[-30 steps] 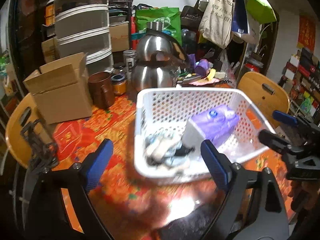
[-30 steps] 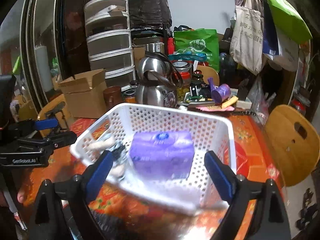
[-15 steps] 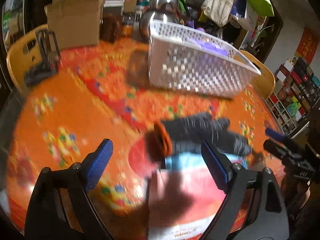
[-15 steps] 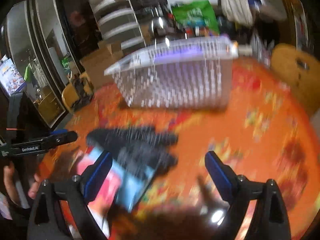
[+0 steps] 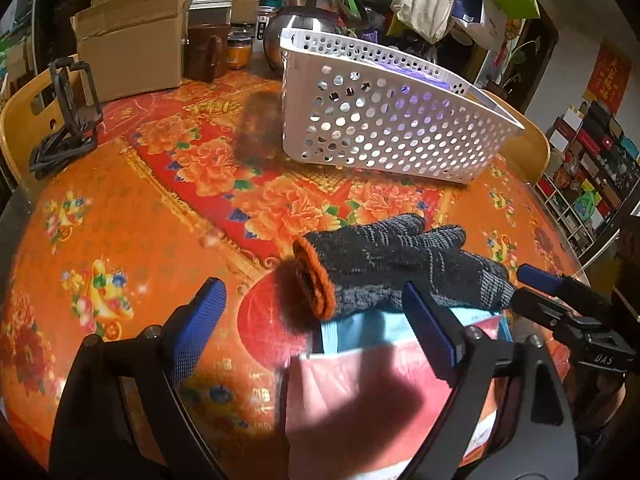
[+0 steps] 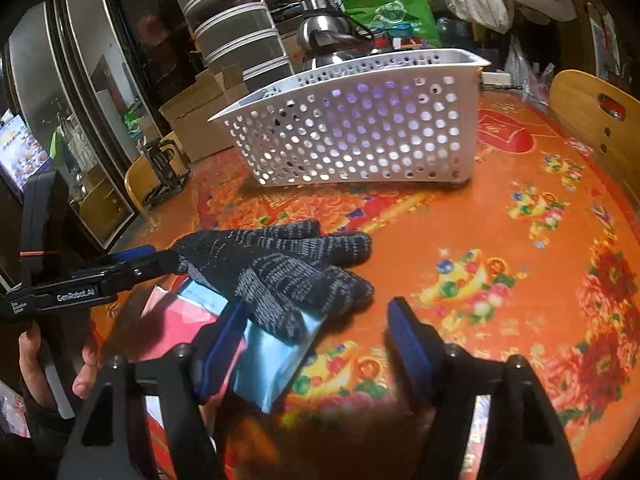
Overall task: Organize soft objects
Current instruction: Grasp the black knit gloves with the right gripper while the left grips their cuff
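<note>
A dark grey knit glove [image 5: 400,268] with an orange cuff lies on a pink and blue packet [image 5: 360,380] near the table's front edge. My left gripper [image 5: 312,304] is open, its blue pads either side of the cuff without touching it. In the right wrist view the glove [image 6: 280,264] points its fingertips toward my right gripper [image 6: 318,316]. That gripper's jaws are closing, with the glove's fingertips and the packet [image 6: 276,352] just ahead of them and the pads pressing on nothing. Behind stands the white perforated basket [image 5: 384,128], a purple pack [image 5: 424,76] showing through its holes.
A cardboard box [image 5: 128,56], a brown mug [image 5: 208,56] and a steel kettle [image 5: 312,12] stand at the back left. A black clamp stand [image 5: 68,120] sits at the table's left edge. A wooden chair [image 6: 600,128] is at the right. A hand [image 6: 84,376] holds the left gripper.
Both views dropped from the basket's inside to the glove and packet on the tablecloth. The right gripper's jaws stand narrower than half a second ago.
</note>
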A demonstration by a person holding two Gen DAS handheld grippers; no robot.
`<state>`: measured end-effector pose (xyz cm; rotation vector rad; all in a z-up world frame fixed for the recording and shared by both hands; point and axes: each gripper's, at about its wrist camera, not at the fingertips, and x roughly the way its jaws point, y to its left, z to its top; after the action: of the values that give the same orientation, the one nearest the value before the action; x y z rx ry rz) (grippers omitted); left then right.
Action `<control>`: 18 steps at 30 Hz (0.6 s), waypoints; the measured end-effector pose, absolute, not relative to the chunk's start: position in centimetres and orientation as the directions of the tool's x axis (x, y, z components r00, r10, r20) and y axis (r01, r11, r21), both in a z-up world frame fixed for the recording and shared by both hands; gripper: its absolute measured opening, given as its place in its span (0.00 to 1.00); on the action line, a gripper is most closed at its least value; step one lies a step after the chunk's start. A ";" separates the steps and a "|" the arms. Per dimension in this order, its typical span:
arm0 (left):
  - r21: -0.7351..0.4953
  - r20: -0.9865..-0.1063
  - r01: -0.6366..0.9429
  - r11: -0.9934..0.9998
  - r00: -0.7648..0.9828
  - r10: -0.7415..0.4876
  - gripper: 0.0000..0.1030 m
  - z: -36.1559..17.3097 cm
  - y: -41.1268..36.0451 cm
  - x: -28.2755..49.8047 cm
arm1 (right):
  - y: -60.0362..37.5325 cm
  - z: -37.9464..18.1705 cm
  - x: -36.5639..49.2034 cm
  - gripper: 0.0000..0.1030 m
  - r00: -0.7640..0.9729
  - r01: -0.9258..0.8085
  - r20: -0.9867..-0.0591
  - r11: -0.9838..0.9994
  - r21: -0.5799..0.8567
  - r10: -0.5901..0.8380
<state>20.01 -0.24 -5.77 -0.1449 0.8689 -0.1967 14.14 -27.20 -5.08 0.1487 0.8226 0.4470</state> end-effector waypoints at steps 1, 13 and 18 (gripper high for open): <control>-0.207 -0.744 0.116 0.971 0.627 -0.233 0.86 -5.9 -0.3 20.3 | -26.9 -5.1 14.4 0.67 0.588 -0.333 -0.678 0.896 0.295 0.442; -0.228 -0.732 0.176 0.958 0.618 -0.288 0.37 -6.5 -1.7 20.6 | -25.5 -5.7 15.4 0.33 0.551 -0.365 -0.696 0.883 0.295 0.461; -0.220 -0.716 0.175 0.960 0.639 -0.281 0.19 -6.3 -1.7 20.1 | -25.2 -5.3 15.2 0.18 0.562 -0.384 -0.691 0.884 0.268 0.454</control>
<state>20.11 -1.66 -6.27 -0.1348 0.8388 -0.2610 15.20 -25.20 -5.30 0.0900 0.8393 0.4940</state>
